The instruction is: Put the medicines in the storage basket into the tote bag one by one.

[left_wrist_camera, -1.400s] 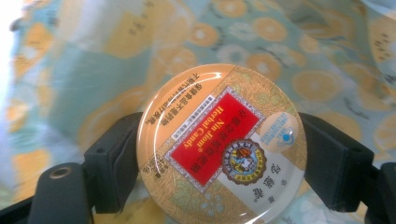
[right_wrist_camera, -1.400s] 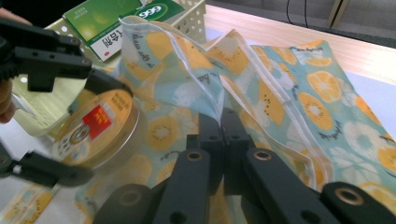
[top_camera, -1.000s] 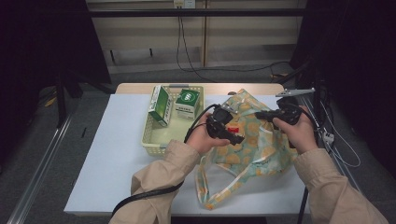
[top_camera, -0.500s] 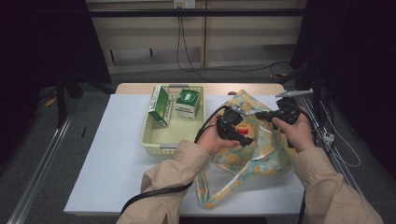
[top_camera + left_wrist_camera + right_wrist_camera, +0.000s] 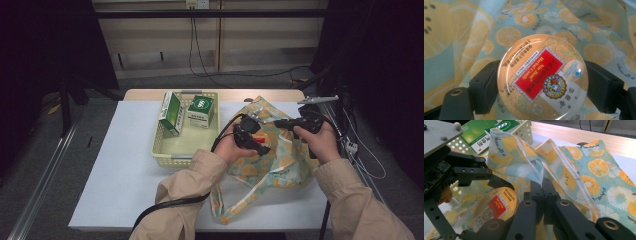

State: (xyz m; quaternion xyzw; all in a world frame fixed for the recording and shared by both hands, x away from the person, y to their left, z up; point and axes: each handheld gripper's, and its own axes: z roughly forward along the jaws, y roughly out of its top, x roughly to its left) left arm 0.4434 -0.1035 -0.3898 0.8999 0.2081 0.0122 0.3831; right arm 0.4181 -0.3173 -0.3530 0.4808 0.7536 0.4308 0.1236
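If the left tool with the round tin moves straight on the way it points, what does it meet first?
Most likely the fabric of the fruit-print bag, which lies right behind the candy tin held in the left tool; depth is hard to judge.

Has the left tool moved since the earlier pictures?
Yes. The left tool has moved right, away from the basket, over the bag.

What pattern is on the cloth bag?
Orange and lemon slices on pale blue-green cloth bag, clearest in the right gripper view.
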